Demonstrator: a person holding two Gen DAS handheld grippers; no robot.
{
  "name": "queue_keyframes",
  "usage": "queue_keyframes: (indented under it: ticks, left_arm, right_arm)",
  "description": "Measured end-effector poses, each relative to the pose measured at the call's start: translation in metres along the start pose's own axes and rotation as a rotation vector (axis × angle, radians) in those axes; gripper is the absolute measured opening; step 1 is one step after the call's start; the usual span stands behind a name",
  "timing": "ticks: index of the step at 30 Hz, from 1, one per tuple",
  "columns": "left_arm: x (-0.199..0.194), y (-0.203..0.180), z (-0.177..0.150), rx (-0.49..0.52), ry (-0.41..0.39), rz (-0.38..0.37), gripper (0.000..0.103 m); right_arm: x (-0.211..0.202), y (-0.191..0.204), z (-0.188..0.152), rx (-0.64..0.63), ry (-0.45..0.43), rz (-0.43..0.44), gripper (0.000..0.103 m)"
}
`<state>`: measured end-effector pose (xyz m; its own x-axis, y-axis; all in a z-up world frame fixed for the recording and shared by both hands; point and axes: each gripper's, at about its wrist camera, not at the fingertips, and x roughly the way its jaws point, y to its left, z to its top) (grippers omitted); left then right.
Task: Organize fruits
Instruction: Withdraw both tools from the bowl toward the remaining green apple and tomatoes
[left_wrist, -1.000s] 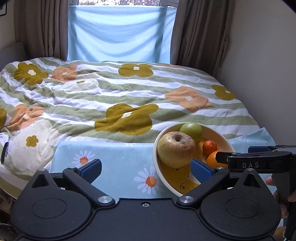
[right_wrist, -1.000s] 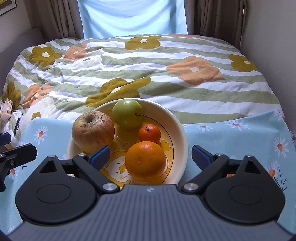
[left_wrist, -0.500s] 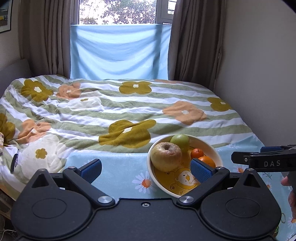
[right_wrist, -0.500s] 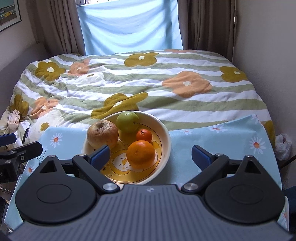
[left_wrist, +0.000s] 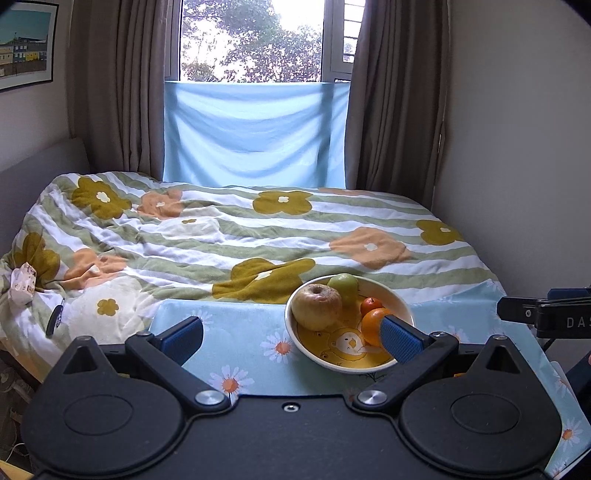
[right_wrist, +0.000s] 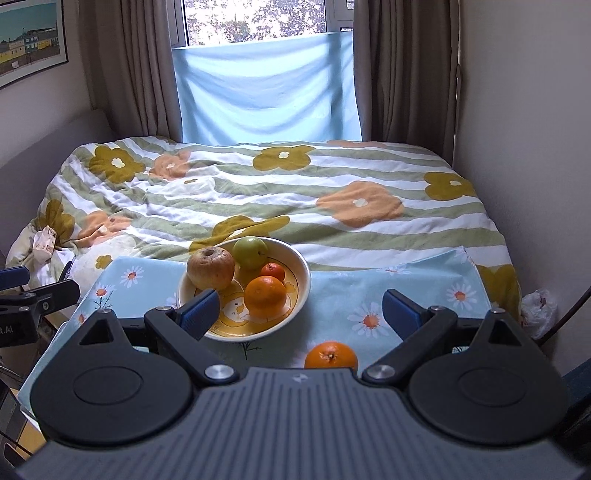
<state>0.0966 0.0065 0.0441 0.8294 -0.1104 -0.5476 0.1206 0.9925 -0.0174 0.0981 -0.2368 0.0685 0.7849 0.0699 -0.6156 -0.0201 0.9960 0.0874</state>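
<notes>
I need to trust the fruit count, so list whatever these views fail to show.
- Loose orange, right wrist view: lower part hidden by the gripper body; absent from the left view.
- Bowl orange, left wrist view: partly behind the blue fingertip.
- Bowl floor behind the apple: hidden in both views.

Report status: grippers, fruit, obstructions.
Left gripper open, right gripper open, both empty. Four fruits in bowl; one orange loose on cloth. Nothing blocking it.

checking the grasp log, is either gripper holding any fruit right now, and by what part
Nothing is held. The left gripper and right gripper both have their jaws spread wide and empty, with the fruit lying in the bowl and one orange on the cloth.
</notes>
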Motion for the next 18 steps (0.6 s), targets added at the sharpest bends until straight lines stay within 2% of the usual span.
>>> queue_keyframes:
  ticks: [9, 18]
  left_arm:
    - [-0.011, -0.016, -0.043, 0.021, -0.004, 0.029, 0.103]
    - [0.009, -0.015, -0.090, 0.056, 0.033, 0.029, 0.103]
  right_arm:
    - [-0.015, -0.019, -0.050, 0.003, 0.028, 0.020, 0.103]
    - [0.007, -0.020, -0.106, -0.018, 0.069, 0.046, 0.103]
